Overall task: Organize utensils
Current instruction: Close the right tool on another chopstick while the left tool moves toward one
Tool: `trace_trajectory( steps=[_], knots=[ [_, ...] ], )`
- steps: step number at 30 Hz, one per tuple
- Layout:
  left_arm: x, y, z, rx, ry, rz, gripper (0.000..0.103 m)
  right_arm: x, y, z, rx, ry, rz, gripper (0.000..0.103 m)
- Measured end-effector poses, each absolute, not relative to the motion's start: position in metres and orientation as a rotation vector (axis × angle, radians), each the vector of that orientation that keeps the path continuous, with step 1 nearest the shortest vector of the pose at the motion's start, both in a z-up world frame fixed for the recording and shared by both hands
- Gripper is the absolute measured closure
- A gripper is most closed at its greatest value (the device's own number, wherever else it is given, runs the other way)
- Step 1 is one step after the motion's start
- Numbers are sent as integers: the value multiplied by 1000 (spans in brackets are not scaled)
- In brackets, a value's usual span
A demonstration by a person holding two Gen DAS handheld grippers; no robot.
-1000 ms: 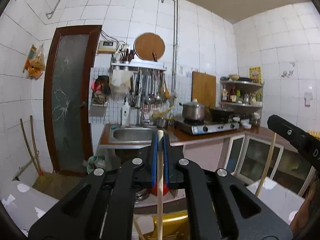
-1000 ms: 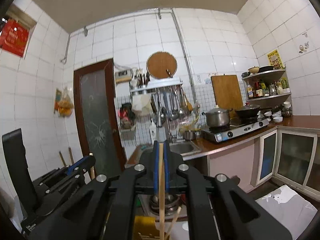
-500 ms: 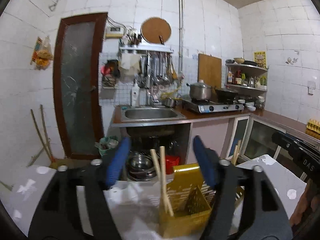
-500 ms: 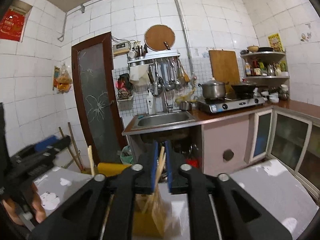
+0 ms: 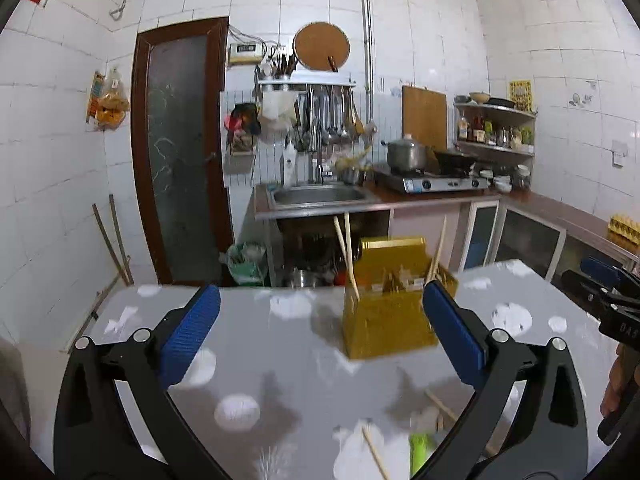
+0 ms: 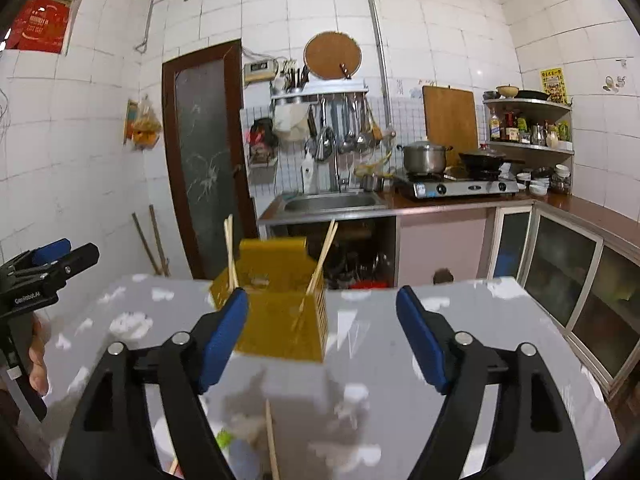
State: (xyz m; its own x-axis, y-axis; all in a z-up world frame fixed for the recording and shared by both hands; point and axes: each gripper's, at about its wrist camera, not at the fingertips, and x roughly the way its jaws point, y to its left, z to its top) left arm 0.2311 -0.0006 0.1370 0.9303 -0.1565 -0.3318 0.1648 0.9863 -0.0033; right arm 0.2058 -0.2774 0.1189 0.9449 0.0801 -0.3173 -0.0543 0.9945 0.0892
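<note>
While both tools hover over the glossy grey table (image 5: 280, 360), the left gripper (image 5: 320, 320) and right gripper (image 6: 322, 320) have just been opening; their ribbed blue pads (image 5: 192, 328) stand wide apart with nothing between them. At 12 o'clock in both views sits the yellow slatted plastic utensil holder (image 6: 280, 320), a tapered box, on the table. 2 thin wooden chopsticks (image 5: 346, 256) lean in its one side, another pair (image 6: 324, 252) in the other. At 6 o'clock, 1 loose chopstick (image 6: 272, 440) lies beside something lime green (image 5: 418, 450), blurred.
</note>
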Motion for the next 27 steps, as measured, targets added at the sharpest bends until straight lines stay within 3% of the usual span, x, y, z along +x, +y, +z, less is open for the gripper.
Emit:
trace_trajectory(
  steps=[11,24,25,27],
  knots=[
    [217,12,78,-6,480,-115,5,189,-268,89,97,402,64,22],
    [252,6,12,-46,696,-64,5,251,-237,17,-5,614,78,24],
    [254,5,11,-48,703,-65,5,255,-234,14,-11,629,84,25],
    [258,1,6,-43,711,-62,5,266,-224,5,-41,669,94,37]
  ],
)
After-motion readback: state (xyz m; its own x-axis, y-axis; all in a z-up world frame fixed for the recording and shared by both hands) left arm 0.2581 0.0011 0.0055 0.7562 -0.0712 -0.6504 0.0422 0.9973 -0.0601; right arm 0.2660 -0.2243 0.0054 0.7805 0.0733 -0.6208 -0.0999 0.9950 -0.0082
